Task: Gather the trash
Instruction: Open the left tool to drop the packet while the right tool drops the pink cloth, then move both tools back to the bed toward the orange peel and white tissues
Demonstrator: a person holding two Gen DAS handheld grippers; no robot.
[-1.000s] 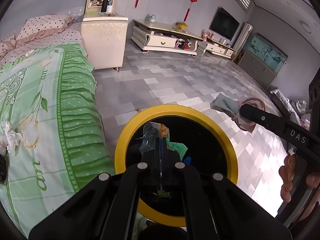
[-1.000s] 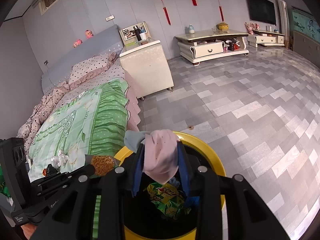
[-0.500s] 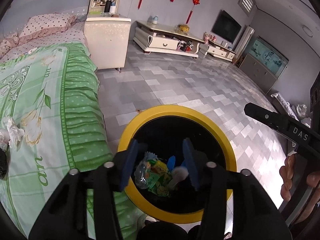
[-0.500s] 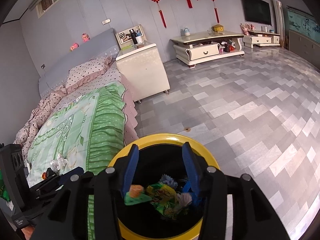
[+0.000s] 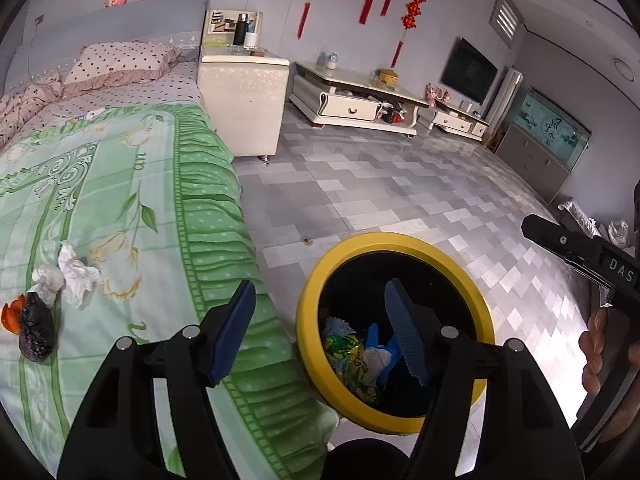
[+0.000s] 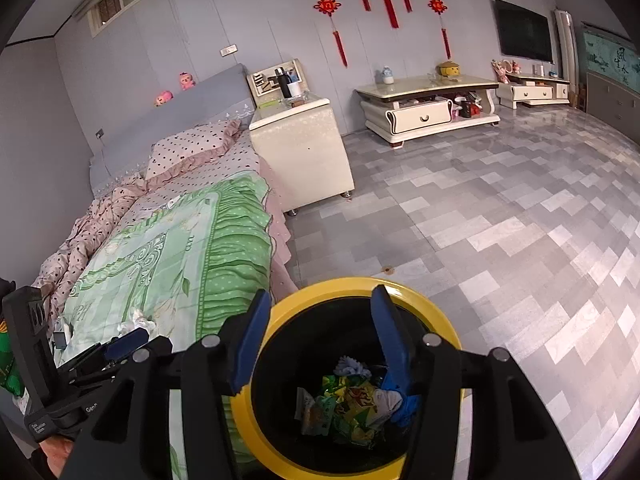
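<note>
Left gripper (image 5: 320,332) fingers just opened, empty, angled down | right gripper (image 6: 320,336) same, over bin (image 6: 440,320)

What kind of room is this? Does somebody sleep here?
It looks like a bedroom joined with a living room at home: a bed with a pillow, a television on the wall, and a nightstand.

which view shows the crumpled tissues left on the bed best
The left wrist view: the crumpled tissues lie unblocked on the green bedspread. In the right wrist view they are small and far off, partly behind the left claw.
</note>
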